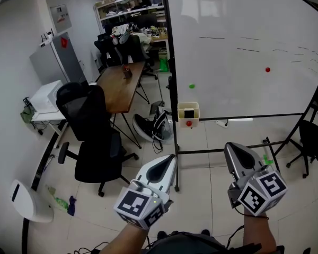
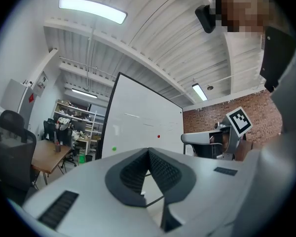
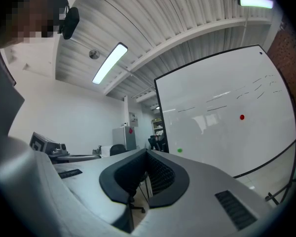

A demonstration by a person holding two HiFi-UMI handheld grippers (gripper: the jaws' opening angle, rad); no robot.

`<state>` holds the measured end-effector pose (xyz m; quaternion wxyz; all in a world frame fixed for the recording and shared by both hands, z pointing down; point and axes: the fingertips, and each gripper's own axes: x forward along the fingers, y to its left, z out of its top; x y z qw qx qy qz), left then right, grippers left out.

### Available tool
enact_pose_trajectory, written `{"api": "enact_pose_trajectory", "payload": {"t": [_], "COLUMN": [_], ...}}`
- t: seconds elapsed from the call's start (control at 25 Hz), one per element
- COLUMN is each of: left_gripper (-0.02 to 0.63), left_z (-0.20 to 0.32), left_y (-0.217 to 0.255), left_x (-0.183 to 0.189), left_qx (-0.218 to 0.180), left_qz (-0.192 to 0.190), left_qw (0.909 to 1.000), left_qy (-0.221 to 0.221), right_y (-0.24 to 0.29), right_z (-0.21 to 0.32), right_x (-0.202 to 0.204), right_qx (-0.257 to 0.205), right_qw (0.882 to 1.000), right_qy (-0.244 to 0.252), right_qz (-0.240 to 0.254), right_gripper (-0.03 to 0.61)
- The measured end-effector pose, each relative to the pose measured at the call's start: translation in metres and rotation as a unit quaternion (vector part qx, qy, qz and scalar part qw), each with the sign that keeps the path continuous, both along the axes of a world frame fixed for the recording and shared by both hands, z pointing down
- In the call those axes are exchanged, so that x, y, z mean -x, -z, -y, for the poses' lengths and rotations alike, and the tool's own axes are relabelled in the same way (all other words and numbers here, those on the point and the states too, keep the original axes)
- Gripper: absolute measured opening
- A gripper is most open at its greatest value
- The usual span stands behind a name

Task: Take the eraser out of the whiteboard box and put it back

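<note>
Two grippers point out level, side by side, toward the whiteboard (image 1: 244,46): the left gripper (image 1: 171,159) and the right gripper (image 1: 230,146). One whiteboard box (image 1: 188,106) hangs at the board's bottom left corner, with one dark eraser (image 1: 188,113) inside. Both grippers' jaws are closed together and hold nothing.

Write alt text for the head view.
The left gripper and right gripper, both shut and empty, are held low facing a whiteboard on a stand. A small box at its lower left corner holds a dark eraser; an office chair stands at left.
</note>
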<state>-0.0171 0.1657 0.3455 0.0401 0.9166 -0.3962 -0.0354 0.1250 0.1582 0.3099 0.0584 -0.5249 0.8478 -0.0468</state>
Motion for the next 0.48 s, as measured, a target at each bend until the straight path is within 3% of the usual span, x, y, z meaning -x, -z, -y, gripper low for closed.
{"api": "enact_pose_trajectory", "payload": {"t": [0.48], "left_gripper": [0.025], "left_z": [-0.016], "left_y": [0.008], "left_x": [0.001], "left_qx": [-0.003], "left_qz": [-0.014], "left_qw": [0.9999], "left_qy": [-0.003], "right_y": [0.003], "right_z": [-0.016], "right_x": [-0.002], "right_qx": [0.0], "right_qw": [1.0], "right_qy": [-0.006], "right_qz": [-0.008], "right_gripper": [0.021]}}
